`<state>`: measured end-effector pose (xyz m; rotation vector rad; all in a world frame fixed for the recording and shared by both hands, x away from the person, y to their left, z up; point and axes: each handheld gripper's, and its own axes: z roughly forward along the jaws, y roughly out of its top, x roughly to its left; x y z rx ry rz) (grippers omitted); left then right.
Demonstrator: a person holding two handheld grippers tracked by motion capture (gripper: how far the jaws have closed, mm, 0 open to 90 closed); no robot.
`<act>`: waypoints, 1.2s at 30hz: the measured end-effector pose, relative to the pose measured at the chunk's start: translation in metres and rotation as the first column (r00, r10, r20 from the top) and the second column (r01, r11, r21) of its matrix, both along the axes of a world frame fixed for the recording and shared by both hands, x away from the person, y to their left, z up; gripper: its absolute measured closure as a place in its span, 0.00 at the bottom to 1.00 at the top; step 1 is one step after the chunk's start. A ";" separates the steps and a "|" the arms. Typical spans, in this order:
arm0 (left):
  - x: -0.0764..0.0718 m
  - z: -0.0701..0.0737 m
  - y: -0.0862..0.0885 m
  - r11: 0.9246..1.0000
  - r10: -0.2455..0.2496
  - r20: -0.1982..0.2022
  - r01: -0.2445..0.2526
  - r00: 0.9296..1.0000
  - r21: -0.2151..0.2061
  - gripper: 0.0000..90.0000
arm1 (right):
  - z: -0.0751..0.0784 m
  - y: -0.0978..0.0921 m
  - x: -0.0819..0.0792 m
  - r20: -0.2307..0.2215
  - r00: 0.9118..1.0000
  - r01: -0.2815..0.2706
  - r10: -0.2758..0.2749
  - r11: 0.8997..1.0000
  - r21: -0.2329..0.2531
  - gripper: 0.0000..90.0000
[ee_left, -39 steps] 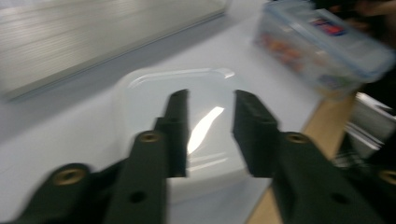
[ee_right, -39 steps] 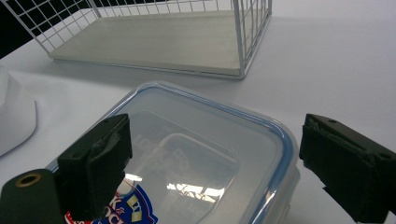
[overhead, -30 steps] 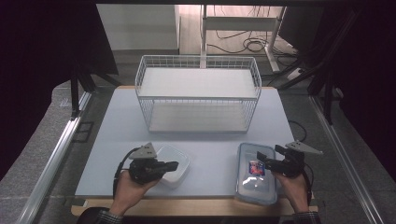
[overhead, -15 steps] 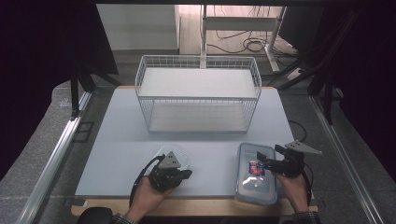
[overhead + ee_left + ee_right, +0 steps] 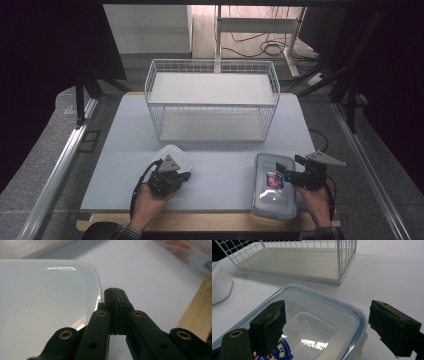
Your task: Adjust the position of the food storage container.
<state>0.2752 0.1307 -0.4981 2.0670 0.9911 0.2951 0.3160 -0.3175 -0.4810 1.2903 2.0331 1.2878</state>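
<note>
Two tubs near the bench's (image 5: 220, 130) front edge. Left hand-held gripper (image 5: 172, 176), jaws pressed together on nothing, tips just beside the white tub (image 5: 45, 305); contents hidden. Right hand-held gripper (image 5: 327, 327) spread wide over the clear box (image 5: 274, 186), labelled packet inside. Likely pre-grasp; next: close on the box rim. Wire basket (image 5: 212, 100) empty behind.

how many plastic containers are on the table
2. A white container sits at the near left, beside the shut left gripper. A clear blue-rimmed container sits at the near right, under the open right gripper. None show in the wire basket.
</note>
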 end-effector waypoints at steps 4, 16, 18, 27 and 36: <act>0.004 -0.001 0.012 0.999 0.041 -0.001 -0.041 0.999 -0.010 1.00 | 0.000 0.000 0.000 -0.002 1.000 -0.001 0.001 1.000 0.001 0.17; 0.022 0.016 0.028 0.995 0.089 -0.005 -0.089 0.996 -0.052 1.00 | 0.000 -0.002 0.000 -0.005 1.000 0.009 -0.009 1.000 0.014 0.18; 0.037 0.022 0.019 0.995 0.094 0.009 -0.094 0.996 -0.016 1.00 | 0.001 -0.002 0.000 -0.002 1.000 0.012 -0.012 1.000 0.011 0.18; 0.091 0.020 0.009 0.990 0.111 -0.031 -0.107 0.993 0.090 1.00 | 0.001 -0.008 0.000 -0.004 0.999 0.033 -0.033 0.999 0.011 0.18; 0.096 0.015 0.022 0.969 0.160 -0.008 -0.155 0.987 0.190 1.00 | 0.001 -0.007 -0.001 0.001 1.000 0.028 -0.028 1.000 0.002 0.18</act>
